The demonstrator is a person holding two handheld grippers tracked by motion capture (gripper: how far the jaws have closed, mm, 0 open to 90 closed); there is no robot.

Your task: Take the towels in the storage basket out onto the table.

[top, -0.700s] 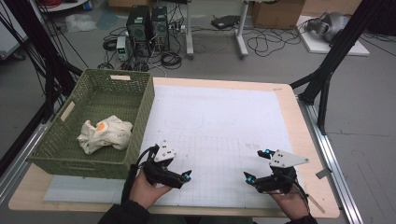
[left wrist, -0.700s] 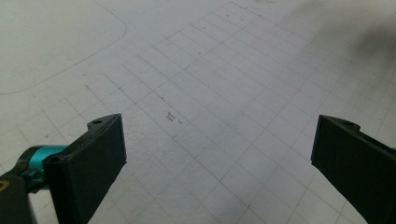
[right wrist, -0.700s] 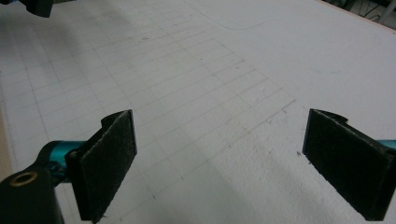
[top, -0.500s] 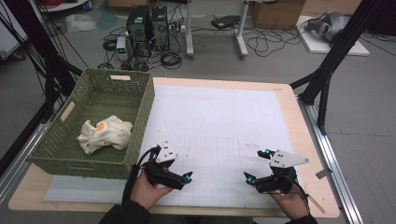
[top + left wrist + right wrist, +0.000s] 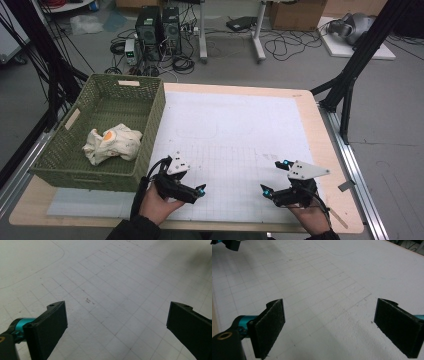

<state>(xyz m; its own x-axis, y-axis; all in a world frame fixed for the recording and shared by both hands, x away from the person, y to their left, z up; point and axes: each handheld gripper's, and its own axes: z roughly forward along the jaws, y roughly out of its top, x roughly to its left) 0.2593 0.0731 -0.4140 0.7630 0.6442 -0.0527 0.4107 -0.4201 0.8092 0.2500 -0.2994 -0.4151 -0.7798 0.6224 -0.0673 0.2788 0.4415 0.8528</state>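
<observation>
We hold our left claw point(image 5: 199, 189) and right claw point(image 5: 276, 176) released and empty over the near white gridded surface point(image 5: 235, 130), seemingly readying, while the cream cloth bundle point(image 5: 112, 143) lies in the green basket point(image 5: 150, 131) at left.

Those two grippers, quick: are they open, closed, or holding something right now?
Left gripper: open, nothing between its fingers.
Right gripper: open, nothing between its fingers.

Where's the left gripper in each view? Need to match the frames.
High view: left gripper low, left of centre, by the green basket.
Left gripper view: left gripper, open jaws rising at both bottom corners.
Right gripper view: left gripper, tip at the top left corner.
Shared landmark: white grid mat.
</observation>
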